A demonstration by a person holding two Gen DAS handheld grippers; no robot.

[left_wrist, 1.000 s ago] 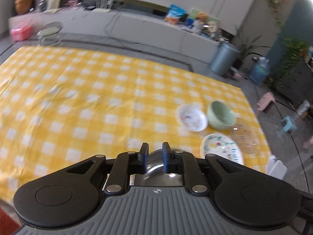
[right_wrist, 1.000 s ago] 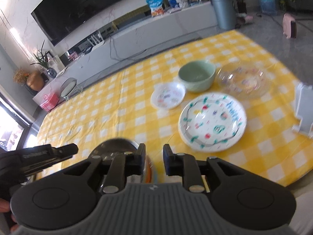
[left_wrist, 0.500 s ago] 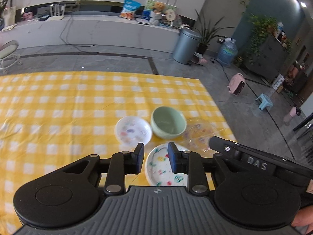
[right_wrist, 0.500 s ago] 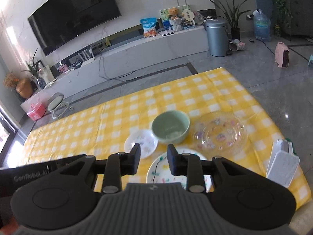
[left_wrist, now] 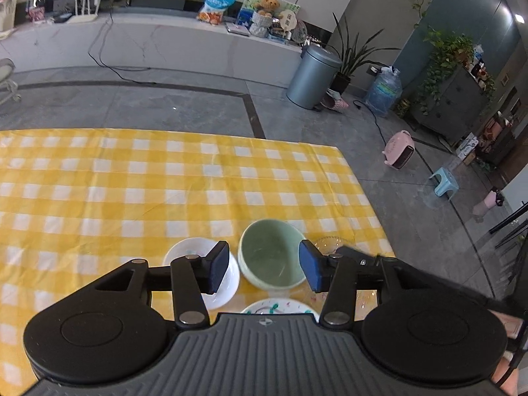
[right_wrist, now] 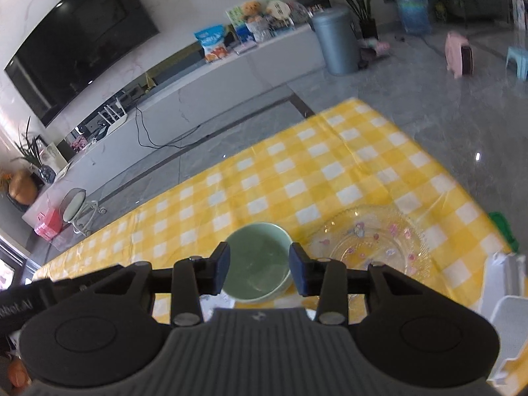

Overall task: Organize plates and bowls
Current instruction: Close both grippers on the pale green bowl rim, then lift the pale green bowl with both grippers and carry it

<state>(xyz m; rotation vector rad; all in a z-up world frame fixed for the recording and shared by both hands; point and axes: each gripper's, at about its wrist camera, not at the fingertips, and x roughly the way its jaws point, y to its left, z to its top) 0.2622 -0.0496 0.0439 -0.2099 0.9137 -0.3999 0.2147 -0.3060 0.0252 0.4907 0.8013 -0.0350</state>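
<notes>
A pale green bowl (left_wrist: 272, 257) stands on the yellow checked tablecloth (left_wrist: 132, 191) near the table's right end. My left gripper (left_wrist: 264, 269) hovers over it, jaws opening, nothing between the pads. Left of the bowl lies a small white dish (left_wrist: 194, 254), partly behind the left finger. A painted white plate (left_wrist: 280, 307) peeks out below the bowl. In the right wrist view the green bowl (right_wrist: 257, 264) shows between the opening jaws of my right gripper (right_wrist: 259, 270), which grips nothing. A clear glass plate (right_wrist: 373, 241) with pink flowers lies to its right.
A white plastic rack (right_wrist: 508, 300) stands at the table's right edge. The table's right edge (left_wrist: 363, 198) drops to a grey floor with a bin (left_wrist: 313, 79), a water bottle (left_wrist: 384, 90) and a small blue stool (left_wrist: 444, 181). The other gripper's body (left_wrist: 429, 283) crowds in from the right.
Both grippers swept right across the table toward the dishes and opened wider. The metal bowl seen under the left gripper a second ago is out of view. The green bowl now sits between both sets of fingers.
</notes>
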